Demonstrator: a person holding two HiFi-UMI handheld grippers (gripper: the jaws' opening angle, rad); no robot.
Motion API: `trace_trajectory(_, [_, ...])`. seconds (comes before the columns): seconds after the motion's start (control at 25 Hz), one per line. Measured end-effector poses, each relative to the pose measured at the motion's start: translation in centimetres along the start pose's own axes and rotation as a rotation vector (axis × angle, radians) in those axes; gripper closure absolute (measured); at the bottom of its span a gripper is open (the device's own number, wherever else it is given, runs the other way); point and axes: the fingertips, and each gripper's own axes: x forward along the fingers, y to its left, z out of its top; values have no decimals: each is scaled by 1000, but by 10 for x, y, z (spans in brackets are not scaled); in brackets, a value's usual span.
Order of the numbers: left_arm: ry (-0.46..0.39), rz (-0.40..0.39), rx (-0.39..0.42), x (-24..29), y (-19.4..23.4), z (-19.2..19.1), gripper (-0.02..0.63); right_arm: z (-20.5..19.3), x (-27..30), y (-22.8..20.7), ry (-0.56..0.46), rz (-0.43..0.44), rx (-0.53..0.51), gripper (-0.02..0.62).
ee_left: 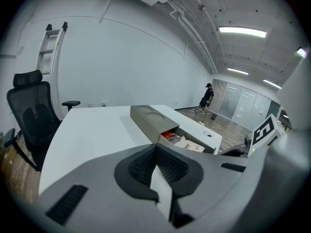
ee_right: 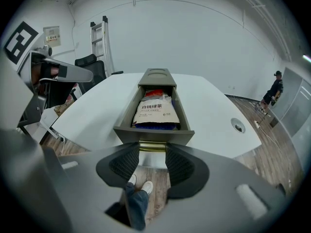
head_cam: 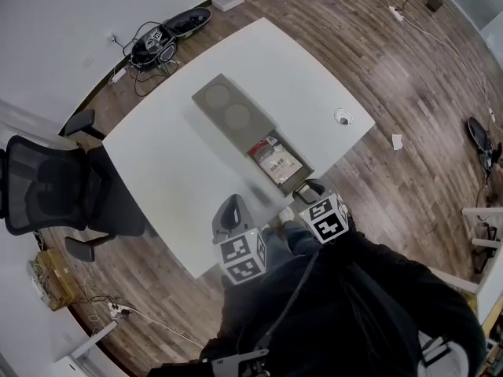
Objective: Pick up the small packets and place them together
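Right gripper [ee_right: 152, 154]: we log it clamped on the brass handle [ee_right: 153, 146] at the front of the drawer [ee_right: 146, 136], one pad at each end of the bar. The hold looks firm, though the wide lens leaves us a little unsure how hard the pads press.

Left gripper [ee_left: 156, 152]: clenched on nothing, pads meeting at the tips, held over the near edge of the surface [head_cam: 173, 163], just beside the right one.

Drawer: drawn out of a grey case [head_cam: 224, 104] that lies across the white surface, with its front at the near edge.

Small packets [ee_right: 154, 111]: all inside the drawer. We count a pale printed packet lying flat on top and a red packet [ee_right: 154, 93] behind it, partly under the case. None is on the surface and none is held.

Step in hand: we judge it to be opening the drawer, a preliminary to the task. No packet is collected yet.

Next move calls for: letting go of the handle, rising over the drawer front, then coming down with the jaws spread on the pale packet. It lies flat and nearly fills the drawer's width, so the pads need an edge or a pinch of slack wrapper. The left gripper is free to steady the case.
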Motion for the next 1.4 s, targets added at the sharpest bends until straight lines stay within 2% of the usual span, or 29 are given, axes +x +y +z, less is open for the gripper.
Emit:
trace_trajectory(0.48, [9, -18, 18, 3, 4, 0, 607, -26, -16, -1, 23, 18, -8, 430])
trace_trajectory(0.92, [28, -58, 39, 8, -12, -5, 607, -46, -25, -3, 36, 29, -6, 428])
trace_trajectory(1.2, [39, -64, 41, 6, -18, -10, 607, -44, -27, -10, -27, 59, 79, 416])
trace_trajectory(1.4, [33, -43, 29, 3, -14, -11, 607, -32, -55, -37, -62, 70, 37, 400])
